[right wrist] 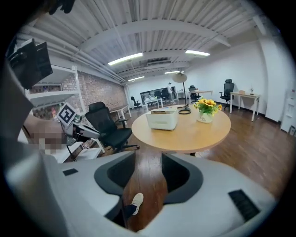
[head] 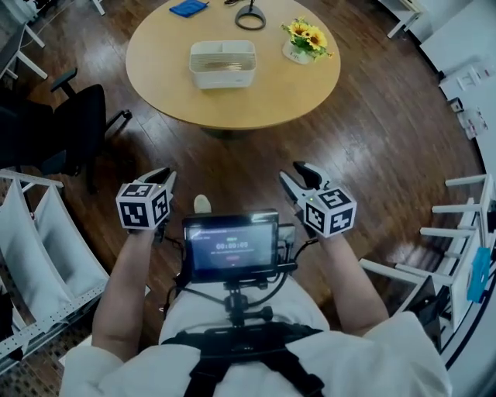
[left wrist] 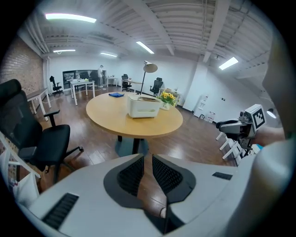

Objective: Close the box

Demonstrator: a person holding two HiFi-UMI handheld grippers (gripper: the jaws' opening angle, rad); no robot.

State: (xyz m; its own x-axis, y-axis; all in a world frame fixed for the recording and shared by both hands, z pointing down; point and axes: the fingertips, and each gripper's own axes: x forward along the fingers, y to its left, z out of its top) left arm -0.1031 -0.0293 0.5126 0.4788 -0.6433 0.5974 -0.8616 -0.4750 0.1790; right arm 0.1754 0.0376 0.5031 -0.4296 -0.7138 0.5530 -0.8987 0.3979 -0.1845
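The white box (head: 223, 63) stands on the round wooden table (head: 232, 105), well ahead of me; from above its inside shows. It also appears as the box (left wrist: 143, 106) and the box (right wrist: 162, 119) in the two gripper views. My left gripper (head: 163, 177) hangs over the wooden floor, short of the table, and the left gripper view shows only a narrow slit between its pads (left wrist: 133, 173), with nothing in it. My right gripper (head: 294, 172) is level with it on the right, jaws wide apart (right wrist: 148, 162) and empty. Both are far from the box.
A pot of yellow flowers (head: 304, 40), a blue item (head: 188, 8) and a black lamp base (head: 250, 15) share the table. A black office chair (head: 74, 128) stands left of it. White racks (head: 46, 248) flank me, and a small screen (head: 231, 246) sits on my chest rig.
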